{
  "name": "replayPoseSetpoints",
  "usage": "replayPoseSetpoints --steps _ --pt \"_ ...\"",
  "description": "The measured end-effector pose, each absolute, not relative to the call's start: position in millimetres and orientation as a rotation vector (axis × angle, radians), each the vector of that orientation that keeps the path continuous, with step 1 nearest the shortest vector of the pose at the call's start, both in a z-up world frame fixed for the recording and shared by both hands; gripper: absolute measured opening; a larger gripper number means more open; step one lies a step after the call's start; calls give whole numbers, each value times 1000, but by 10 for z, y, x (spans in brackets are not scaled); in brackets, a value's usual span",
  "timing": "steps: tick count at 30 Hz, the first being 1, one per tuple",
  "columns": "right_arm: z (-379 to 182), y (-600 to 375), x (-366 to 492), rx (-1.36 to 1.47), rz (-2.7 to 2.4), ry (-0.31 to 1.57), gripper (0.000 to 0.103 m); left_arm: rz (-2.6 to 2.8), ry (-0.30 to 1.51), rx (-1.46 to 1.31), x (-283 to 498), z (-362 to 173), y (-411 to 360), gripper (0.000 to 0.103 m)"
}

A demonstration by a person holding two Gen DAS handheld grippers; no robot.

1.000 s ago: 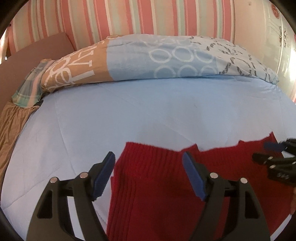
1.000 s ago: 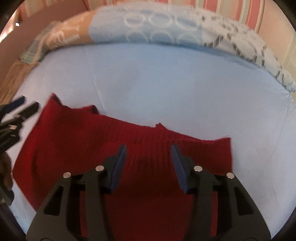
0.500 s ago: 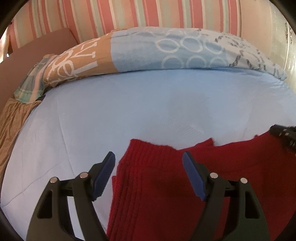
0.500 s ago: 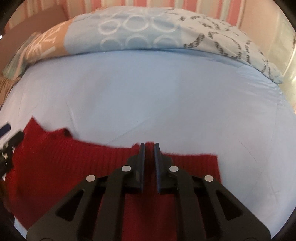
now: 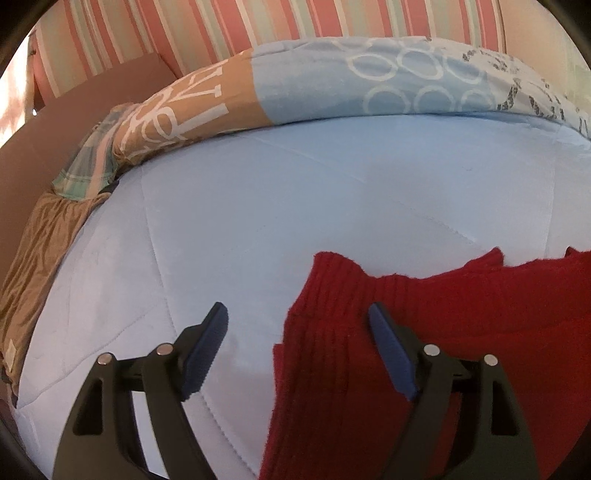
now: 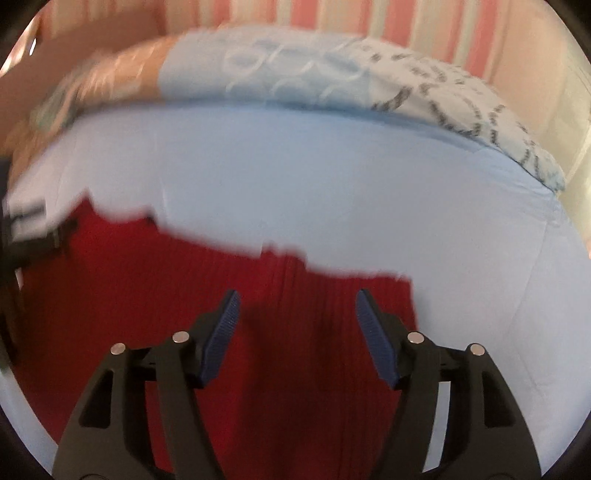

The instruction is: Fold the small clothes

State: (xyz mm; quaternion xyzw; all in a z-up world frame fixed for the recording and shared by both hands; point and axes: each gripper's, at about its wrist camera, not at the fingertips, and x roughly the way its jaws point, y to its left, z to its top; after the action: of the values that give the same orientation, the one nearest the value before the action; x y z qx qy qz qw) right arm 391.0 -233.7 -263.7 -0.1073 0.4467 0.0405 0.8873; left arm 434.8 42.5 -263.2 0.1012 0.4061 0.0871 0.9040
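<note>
A small red knitted garment [image 5: 443,332] lies spread flat on the light blue bed sheet [image 5: 277,206]. In the left wrist view my left gripper [image 5: 297,314] is open and empty, straddling the garment's left edge: one finger is over the bare sheet, the other over the red knit. In the right wrist view, which is blurred, the garment [image 6: 184,314] fills the lower left. My right gripper [image 6: 295,301] is open and empty above its ribbed right part. The left gripper [image 6: 33,229] shows as a dark blur at the far left edge.
A long patterned pillow [image 5: 332,88] in tan, blue and white lies along the back of the bed. A striped pink wall [image 5: 258,26] stands behind it. Brown fabric [image 5: 40,251] and a checked cloth [image 5: 92,162] hang at the bed's left edge.
My right gripper was shut half a second ago and has now opened, pulling back over the garment. My left gripper stayed open and shifted left, towards the garment's left edge.
</note>
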Motion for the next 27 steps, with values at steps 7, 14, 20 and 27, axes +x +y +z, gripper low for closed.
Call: replayPoseSetpoints --steps 7,14,20,27 --pt "-2834 -2721 4098 -90 -69 981 91 210 846 244 4408 -2743 471 80" --pt "-2398 -2725 3769 22 -21 816 90 113 696 89 4087 -2380 593 79" --pt "-2379 -2817 3768 -56 -152 868 91 28 613 41 3859 -2039 467 89" --pt "-2820 -3006 4113 -180 -291 1029 86 103 724 148 4169 -2452 439 89"
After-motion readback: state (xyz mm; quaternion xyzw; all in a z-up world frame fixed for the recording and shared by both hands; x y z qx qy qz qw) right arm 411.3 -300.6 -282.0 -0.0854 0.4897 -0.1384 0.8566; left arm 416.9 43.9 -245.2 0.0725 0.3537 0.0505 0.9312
